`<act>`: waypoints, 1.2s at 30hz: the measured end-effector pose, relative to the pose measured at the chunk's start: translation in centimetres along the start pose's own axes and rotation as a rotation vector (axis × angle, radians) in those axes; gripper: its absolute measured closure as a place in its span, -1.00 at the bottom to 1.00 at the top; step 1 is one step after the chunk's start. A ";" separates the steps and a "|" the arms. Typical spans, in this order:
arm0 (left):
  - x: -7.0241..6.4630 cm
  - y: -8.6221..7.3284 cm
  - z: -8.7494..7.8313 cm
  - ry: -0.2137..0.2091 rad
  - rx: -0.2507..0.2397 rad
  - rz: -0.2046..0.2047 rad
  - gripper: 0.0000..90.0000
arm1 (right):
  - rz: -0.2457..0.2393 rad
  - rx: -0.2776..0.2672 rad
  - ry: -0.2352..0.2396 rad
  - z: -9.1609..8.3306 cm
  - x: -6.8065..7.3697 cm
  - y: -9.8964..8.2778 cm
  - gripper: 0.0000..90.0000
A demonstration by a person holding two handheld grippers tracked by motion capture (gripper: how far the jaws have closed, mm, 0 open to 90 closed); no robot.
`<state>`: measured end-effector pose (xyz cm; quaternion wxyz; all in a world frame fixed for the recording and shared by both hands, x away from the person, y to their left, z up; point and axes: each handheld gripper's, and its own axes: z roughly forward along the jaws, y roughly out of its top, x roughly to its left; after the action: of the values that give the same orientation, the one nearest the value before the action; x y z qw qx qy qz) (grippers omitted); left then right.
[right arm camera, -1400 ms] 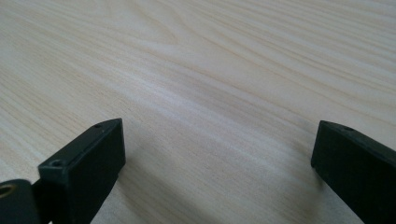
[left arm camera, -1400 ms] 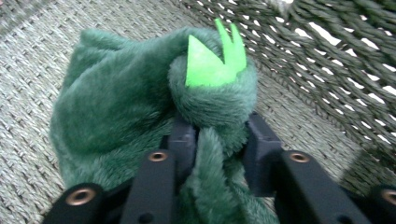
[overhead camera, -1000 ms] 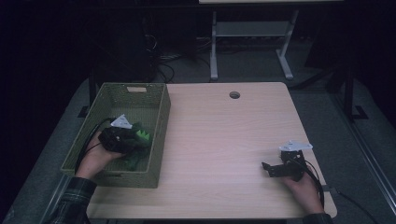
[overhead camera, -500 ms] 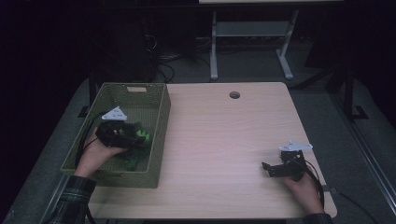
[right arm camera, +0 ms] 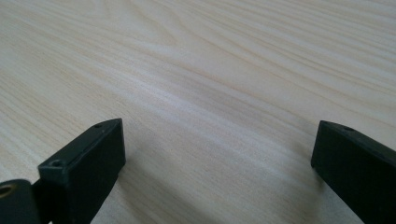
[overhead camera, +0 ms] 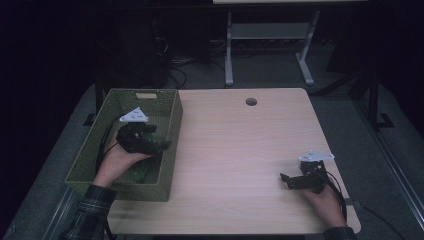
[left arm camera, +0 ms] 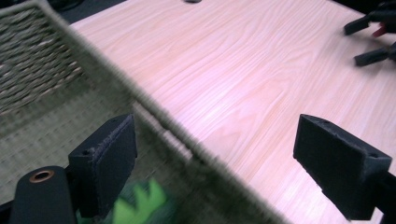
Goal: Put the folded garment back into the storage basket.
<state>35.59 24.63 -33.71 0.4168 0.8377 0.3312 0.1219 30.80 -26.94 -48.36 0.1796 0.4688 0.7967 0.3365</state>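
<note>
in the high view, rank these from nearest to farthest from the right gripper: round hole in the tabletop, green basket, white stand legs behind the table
1. Round hole: on the tabletop near its far edge, up and left of the right gripper.
2. Green basket: across the table at its left side, around the left gripper.
3. White stand legs: on the floor beyond the table.

The hole and basket are fairly close to call.

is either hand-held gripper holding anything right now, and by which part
Nothing is held. The left hand-held gripper has just been opening, jaws wide and empty above the green toy in the basket. The right hand-held gripper is open over the table.
</note>
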 end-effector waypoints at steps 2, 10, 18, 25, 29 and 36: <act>-0.5 0.3 0.3 -0.004 -0.010 0.001 -0.71 | 0.000 0.000 0.000 0.0 0.0 0.0 -0.94; -2.8 1.7 1.9 -0.032 -0.028 0.007 -0.71 | 0.000 -0.001 0.000 0.0 0.0 0.0 -0.94; -6.0 2.8 4.6 -0.081 -0.034 0.037 -0.70 | 0.000 0.000 0.000 0.0 0.0 0.0 -0.94; -8.8 3.1 7.1 -0.092 -0.039 0.054 -0.70 | 0.000 0.000 0.000 0.0 0.0 0.0 -0.94; -10.1 2.6 8.6 -0.097 -0.047 0.066 -0.70 | 0.000 -0.001 0.000 0.0 0.0 0.0 -0.94; -11.6 0.8 11.2 -0.091 -0.009 0.085 -0.70 | 0.004 0.000 -0.007 -0.1 0.1 -0.1 -0.94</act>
<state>32.65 9.78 -39.29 0.4296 0.8538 0.2755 0.1026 30.61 -26.96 -48.36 0.1818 0.4718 0.7950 0.3352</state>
